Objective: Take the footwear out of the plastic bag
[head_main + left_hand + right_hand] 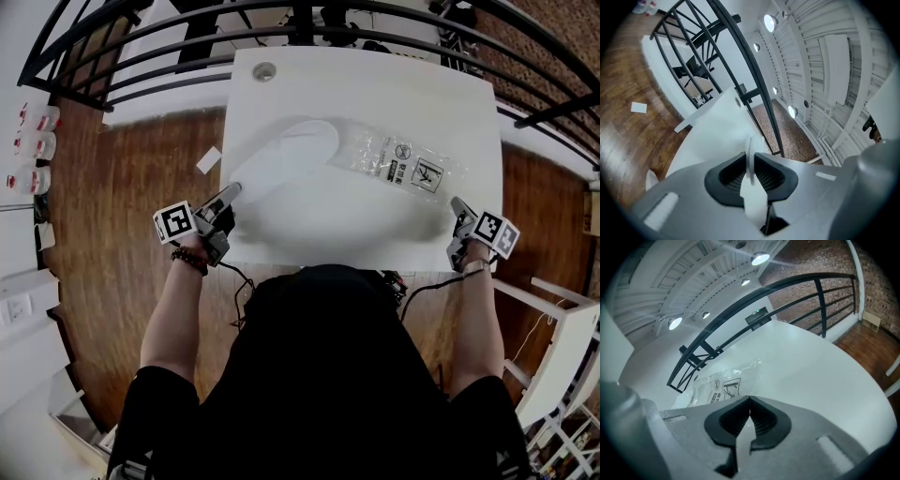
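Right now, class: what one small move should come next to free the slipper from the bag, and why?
Probably pull the left gripper away from the plastic bag: its jaws are shut on the white slipper, whose far end seems to sit in the bag's mouth. The right gripper is shut and empty.

1. Here's the bench [375,89]: white, smooth, with rounded corners, standing on a wooden floor [122,216].
2. Far left corner of the bench: a small round fitting [263,71] set into the top.
3. Left of centre lies a white slipper [286,155], angled from the near left edge toward the middle.
4. Just beside it on the right lies a clear, crumpled plastic bag [412,169] with black printed labels, flat on the bench. The slipper's far end meets the bag's mouth; whether it's inside is hard to tell.
5. Down on the floor, left of the bench, lies a white paper scrap [208,160].
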Demonstrator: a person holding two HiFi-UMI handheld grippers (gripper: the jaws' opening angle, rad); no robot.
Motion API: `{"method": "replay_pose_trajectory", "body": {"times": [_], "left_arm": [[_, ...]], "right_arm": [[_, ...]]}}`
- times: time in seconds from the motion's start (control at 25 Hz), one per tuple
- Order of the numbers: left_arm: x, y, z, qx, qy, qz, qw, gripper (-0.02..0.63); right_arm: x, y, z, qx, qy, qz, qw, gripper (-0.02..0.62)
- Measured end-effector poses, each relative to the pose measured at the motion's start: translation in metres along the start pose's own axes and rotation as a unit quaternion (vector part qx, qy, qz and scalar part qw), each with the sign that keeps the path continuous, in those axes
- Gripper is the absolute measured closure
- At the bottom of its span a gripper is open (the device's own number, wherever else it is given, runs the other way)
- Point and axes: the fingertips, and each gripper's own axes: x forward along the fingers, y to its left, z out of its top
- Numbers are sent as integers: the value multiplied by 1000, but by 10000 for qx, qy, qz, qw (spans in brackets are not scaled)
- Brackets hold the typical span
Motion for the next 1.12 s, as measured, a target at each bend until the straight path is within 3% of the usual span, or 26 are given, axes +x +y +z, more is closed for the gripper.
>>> {"method": "replay_pose_trajectory", "body": {"times": [0.4, 0.56, 0.6, 0.68, 0.84, 1.12], "left_arm": [[-8, 11, 4, -89, -530, 63, 9985, 531], [-17, 30, -1, -82, -658, 496, 9966, 531], [-15, 28, -3, -112, -690, 445, 9966, 531], [-11, 23, -6, -181, -729, 316, 9967, 531], [-14, 38, -18, -211, -691, 702, 9949, 526], [-1, 33, -32, -68, -460, 842, 9954, 476]], "right_arm": [[-7, -14, -7, 643, -322, -193, 9972, 601], [-9, -10, -14, 834, -398, -142, 9956, 601], [-9, -10, -15, 866, -426, -128, 9953, 601], [-10, -9, -17, 859, -476, -98, 9951, 601], [-12, -6, -21, 725, -455, -19, 9963, 589], [-11, 2, -30, 477, -242, 87, 9985, 565]]}}
